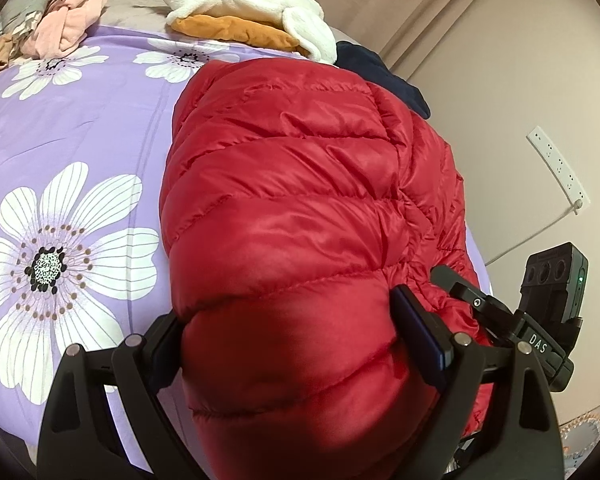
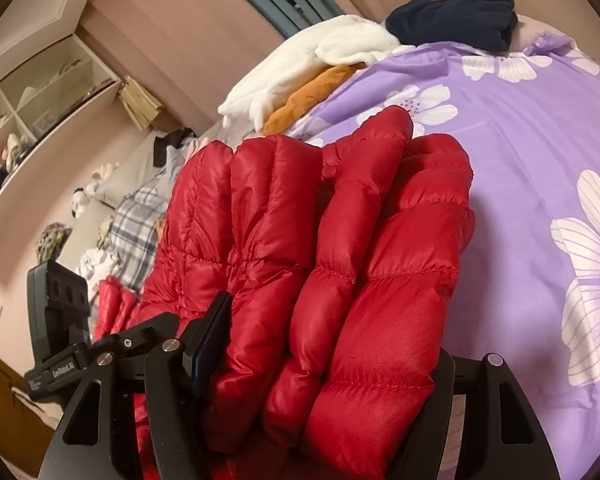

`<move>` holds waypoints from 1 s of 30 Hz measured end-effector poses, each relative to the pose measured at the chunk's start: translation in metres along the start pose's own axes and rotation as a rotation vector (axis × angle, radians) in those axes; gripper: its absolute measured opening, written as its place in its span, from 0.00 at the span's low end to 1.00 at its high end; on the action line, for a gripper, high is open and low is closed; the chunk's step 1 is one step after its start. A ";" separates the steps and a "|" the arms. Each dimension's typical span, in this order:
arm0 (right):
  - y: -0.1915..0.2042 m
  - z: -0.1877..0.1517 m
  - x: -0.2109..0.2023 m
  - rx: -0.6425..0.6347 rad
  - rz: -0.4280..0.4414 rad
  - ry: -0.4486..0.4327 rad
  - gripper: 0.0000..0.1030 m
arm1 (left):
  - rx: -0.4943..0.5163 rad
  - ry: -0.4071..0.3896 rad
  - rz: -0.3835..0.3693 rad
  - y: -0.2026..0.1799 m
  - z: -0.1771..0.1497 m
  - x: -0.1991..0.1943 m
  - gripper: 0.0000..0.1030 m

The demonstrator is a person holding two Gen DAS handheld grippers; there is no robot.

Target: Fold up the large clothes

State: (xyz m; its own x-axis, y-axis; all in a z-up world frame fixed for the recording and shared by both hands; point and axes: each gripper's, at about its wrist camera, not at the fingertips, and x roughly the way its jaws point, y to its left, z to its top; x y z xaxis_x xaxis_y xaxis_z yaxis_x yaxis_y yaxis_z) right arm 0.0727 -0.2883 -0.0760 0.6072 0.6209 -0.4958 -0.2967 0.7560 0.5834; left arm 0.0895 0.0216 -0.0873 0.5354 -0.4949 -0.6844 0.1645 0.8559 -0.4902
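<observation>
Red puffer jacket point(image 1: 300, 200) fills mid-frame on the purple floral bedspread point(image 1: 80, 140), both the left gripper point(image 1: 292, 332) and right gripper point(image 2: 320, 344) pinching thick folds. "DAS" reads lower right; only the right view shows shelves point(image 2: 40, 100).

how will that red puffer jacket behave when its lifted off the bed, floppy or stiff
Probably floppy: the red puffer jacket bulges in soft quilted rolls between the fingers of the left gripper and the right gripper. Its glossy shell looks slippery, so folds may slide apart. Likely light for its bulk, and springy.
</observation>
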 end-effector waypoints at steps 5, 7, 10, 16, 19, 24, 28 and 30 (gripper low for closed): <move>0.001 0.002 0.006 -0.012 0.003 0.013 0.67 | -0.014 -0.003 0.000 0.007 0.000 -0.003 0.91; 0.002 0.002 0.008 -0.016 0.004 0.019 0.67 | -0.020 -0.003 -0.001 0.010 0.000 -0.004 0.91; 0.005 0.003 0.011 -0.021 0.004 0.027 0.67 | -0.029 -0.004 -0.003 0.013 -0.002 -0.007 0.91; 0.009 0.005 0.015 -0.034 0.005 0.039 0.67 | -0.044 -0.010 -0.004 0.018 -0.003 -0.010 0.91; 0.010 0.006 0.018 -0.038 0.006 0.045 0.67 | -0.051 -0.012 -0.005 0.021 -0.003 -0.012 0.91; 0.013 0.007 0.022 -0.042 0.005 0.052 0.67 | -0.062 -0.013 -0.004 0.025 -0.004 -0.012 0.90; 0.014 0.007 0.023 -0.045 0.007 0.056 0.67 | -0.065 -0.013 -0.005 0.027 -0.004 -0.014 0.90; 0.015 0.008 0.025 -0.048 0.009 0.059 0.67 | -0.066 -0.013 -0.006 0.029 -0.003 -0.014 0.90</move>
State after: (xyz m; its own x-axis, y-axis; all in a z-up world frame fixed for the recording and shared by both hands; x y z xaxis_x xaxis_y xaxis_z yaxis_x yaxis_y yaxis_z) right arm 0.0895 -0.2634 -0.0746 0.5605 0.6375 -0.5286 -0.3373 0.7587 0.5573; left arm 0.0839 0.0526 -0.0938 0.5451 -0.4974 -0.6749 0.1126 0.8412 -0.5289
